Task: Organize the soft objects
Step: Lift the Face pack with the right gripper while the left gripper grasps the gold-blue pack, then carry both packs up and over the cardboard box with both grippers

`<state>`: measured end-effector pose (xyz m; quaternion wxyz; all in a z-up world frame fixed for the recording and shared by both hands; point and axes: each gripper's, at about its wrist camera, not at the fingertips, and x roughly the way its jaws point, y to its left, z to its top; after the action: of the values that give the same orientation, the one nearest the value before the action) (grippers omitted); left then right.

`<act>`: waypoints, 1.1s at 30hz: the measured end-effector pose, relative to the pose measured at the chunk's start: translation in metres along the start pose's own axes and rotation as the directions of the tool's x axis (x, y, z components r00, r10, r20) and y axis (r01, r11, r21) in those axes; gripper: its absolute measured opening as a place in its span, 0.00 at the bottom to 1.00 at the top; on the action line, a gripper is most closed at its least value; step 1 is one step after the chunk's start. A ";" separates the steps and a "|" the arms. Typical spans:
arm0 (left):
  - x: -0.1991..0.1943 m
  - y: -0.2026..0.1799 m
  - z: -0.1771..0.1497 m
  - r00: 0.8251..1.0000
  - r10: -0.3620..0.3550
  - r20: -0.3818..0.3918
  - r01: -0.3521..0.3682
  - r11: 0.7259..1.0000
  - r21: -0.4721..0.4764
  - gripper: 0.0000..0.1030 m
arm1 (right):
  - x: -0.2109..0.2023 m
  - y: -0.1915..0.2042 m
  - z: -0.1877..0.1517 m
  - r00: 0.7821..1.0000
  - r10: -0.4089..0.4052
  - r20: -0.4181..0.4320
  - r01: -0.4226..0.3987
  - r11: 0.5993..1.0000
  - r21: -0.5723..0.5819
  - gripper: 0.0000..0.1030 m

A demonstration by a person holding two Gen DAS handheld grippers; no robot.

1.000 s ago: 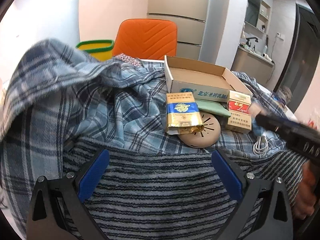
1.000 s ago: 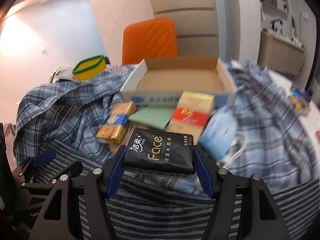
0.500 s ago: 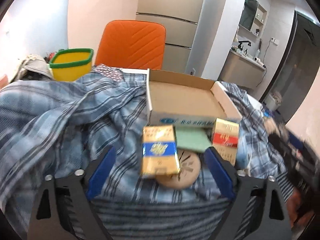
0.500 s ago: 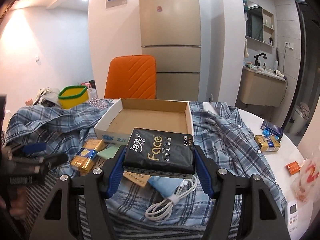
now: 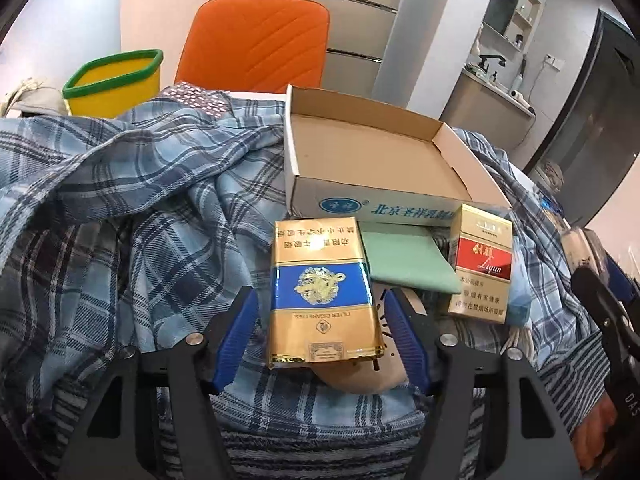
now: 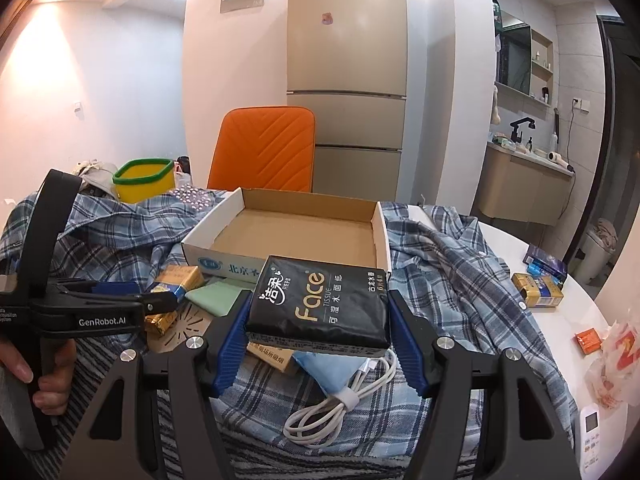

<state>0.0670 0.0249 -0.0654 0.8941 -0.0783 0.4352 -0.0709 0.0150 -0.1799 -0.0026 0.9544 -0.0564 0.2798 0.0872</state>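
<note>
A black soft tissue pack (image 6: 316, 308) is pinched between the blue pads of my right gripper (image 6: 320, 299), held just in front of the open, empty cardboard box (image 6: 296, 236). My left gripper (image 5: 320, 298) straddles a gold and blue cigarette pack (image 5: 324, 264) that leans on a tan round disc (image 5: 360, 376). Its jaws are closing, and a thin gap still shows on each side of the pack. A green folded cloth (image 5: 404, 260) and a red and gold pack (image 5: 480, 264) lie by the box (image 5: 372, 160) front.
A blue plaid shirt (image 5: 140, 200) and a striped cloth (image 5: 320, 448) cover the table. A blue face mask (image 6: 332, 368) and a white cable (image 6: 340, 404) lie under the right gripper. A yellow bin (image 5: 116, 80) and an orange chair (image 5: 256, 40) stand behind. Small packs (image 6: 538, 288) sit far right.
My left gripper has moved forward over the shirt to the gold and blue pack and its jaws have narrowed around it. The right gripper has tipped upward, still gripping the tissue pack.
</note>
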 end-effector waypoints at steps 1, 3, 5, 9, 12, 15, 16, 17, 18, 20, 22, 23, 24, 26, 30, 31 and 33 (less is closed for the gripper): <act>0.002 -0.001 0.000 1.000 0.005 -0.009 -0.005 1.000 0.006 0.63 | 0.001 0.000 0.000 1.000 0.001 -0.004 -0.001 1.000 0.000 0.65; 0.009 0.001 -0.002 0.999 0.017 -0.032 -0.017 1.000 0.008 0.63 | 0.004 0.000 -0.001 1.000 0.002 -0.014 -0.002 1.000 0.000 0.65; 0.013 0.002 -0.003 0.999 0.021 -0.047 -0.021 1.000 -0.001 0.63 | 0.006 0.000 -0.002 1.000 0.005 -0.019 -0.005 1.000 0.002 0.65; 0.011 0.000 -0.005 0.999 0.034 -0.033 -0.033 0.999 0.015 0.54 | 0.009 -0.002 -0.003 0.999 0.015 -0.033 -0.015 1.000 0.006 0.65; 0.007 -0.001 -0.006 0.999 0.028 -0.016 -0.028 0.999 0.022 0.51 | 0.010 -0.002 -0.003 0.999 0.016 -0.036 -0.016 1.000 0.006 0.65; 0.003 -0.002 -0.006 1.000 0.025 0.012 -0.025 0.999 0.030 0.51 | 0.009 -0.001 -0.004 1.000 0.017 -0.025 -0.017 1.000 0.007 0.65; 0.002 -0.002 -0.007 1.000 0.024 0.019 -0.024 0.999 0.033 0.51 | 0.009 -0.001 -0.004 1.000 0.018 -0.020 -0.018 1.000 0.007 0.65; 0.000 -0.003 -0.007 0.999 0.024 0.031 -0.025 0.999 0.036 0.51 | 0.008 -0.001 -0.004 1.000 0.017 -0.017 -0.017 1.000 0.007 0.65; -0.003 -0.004 -0.007 0.999 0.024 0.045 -0.026 0.999 0.039 0.50 | 0.008 -0.001 -0.004 1.000 0.017 -0.011 -0.017 1.000 0.009 0.65; -0.010 -0.005 -0.008 0.996 0.018 0.084 -0.022 0.999 0.046 0.50 | 0.005 -0.002 -0.005 1.000 0.018 -0.002 -0.018 1.000 0.011 0.65; -0.019 -0.008 -0.010 0.991 0.019 0.134 -0.027 0.998 0.059 0.50 | 0.002 -0.002 -0.005 1.000 0.020 0.011 -0.020 1.000 0.015 0.65; -0.024 -0.010 -0.011 0.987 0.019 0.159 -0.030 0.997 0.066 0.50 | 0.000 -0.003 -0.005 1.000 0.021 0.022 -0.021 1.000 0.017 0.65; -0.027 -0.011 -0.011 0.984 0.019 0.178 -0.032 0.997 0.070 0.50 | -0.003 -0.003 -0.005 0.999 0.021 0.034 -0.022 1.000 0.017 0.65; -0.036 -0.013 -0.012 0.975 0.018 0.224 -0.036 0.996 0.077 0.50 | -0.008 -0.003 -0.006 0.998 0.025 0.058 -0.026 0.999 0.018 0.65; -0.050 -0.014 -0.013 0.955 0.003 0.296 -0.029 0.996 0.083 0.50 | -0.013 -0.001 -0.005 0.997 0.025 0.079 -0.026 1.000 0.015 0.65; -0.054 -0.014 -0.014 0.949 0.001 0.316 -0.029 0.996 0.083 0.50 | -0.013 -0.002 -0.005 0.996 0.024 0.080 -0.026 0.999 0.018 0.65; -0.061 -0.014 -0.016 0.937 0.006 0.348 -0.037 0.996 0.084 0.50 | -0.016 -0.003 -0.005 0.996 0.018 0.091 -0.021 1.000 0.023 0.65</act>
<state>0.0166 0.0218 -0.0252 0.9602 -0.0447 0.2677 -0.0656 -0.0006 -0.1856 0.0018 0.9659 -0.0381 0.2375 0.0956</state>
